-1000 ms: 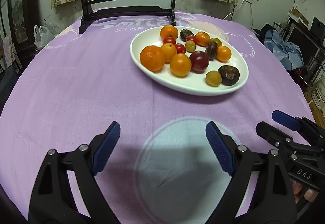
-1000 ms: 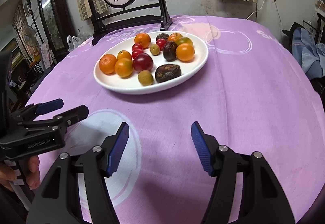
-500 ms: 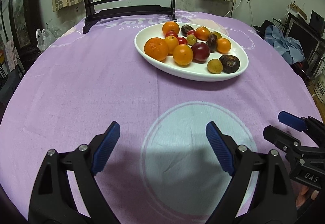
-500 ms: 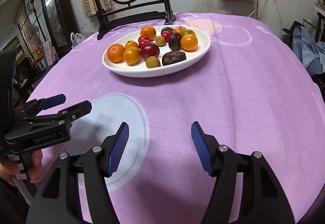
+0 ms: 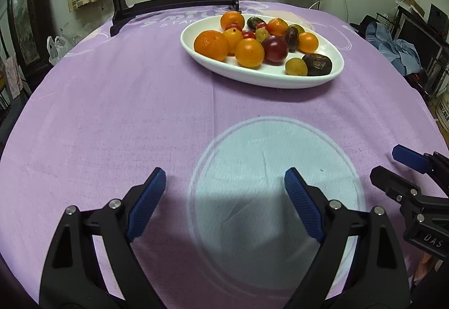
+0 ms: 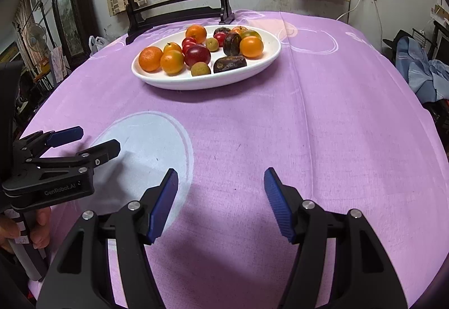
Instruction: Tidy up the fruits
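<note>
- Left wrist view: white oval plate point(image 5: 334, 72) sits on the far half of the surface point(image 5: 112, 118), which is covered in purple cloth. All fruit in sight is on it: oranges point(image 5: 211, 45), a dark red plum point(image 5: 275, 50), small red tomatoes, a tan longan point(image 5: 296, 67), and dark wrinkled fruit point(image 5: 317, 64) at the near right end.
- No fruit lies loose on the cloth. Judged: either sorting is finished, or nothing has started; the frames do not settle which.
- Left gripper point(image 5: 224, 203) hangs over the pale printed circle point(image 5: 275, 163), fingers spread wide, nothing between them.
- Right gripper point(image 5: 404, 166) shows at the right edge, well short of the plate.
- Room: broad bare cloth between fingers and plate. A dark wooden screen stand point(image 5: 174, 2) stands just behind the plate.
- Right wrist view: right gripper point(image 6: 221, 202) fingers stand moderately apart and empty, over plain purple cloth.
- Left gripper point(image 6: 84, 140) is low left, gripped by a hand point(image 6: 31, 230), fingers parted and empty.
- Plate point(image 6: 269, 58) is ahead, slightly left, with its near rim unobstructed.
- Edges: the surface drops off at right toward blue clothing point(image 6: 423, 70); open cloth right of the plate.
</note>
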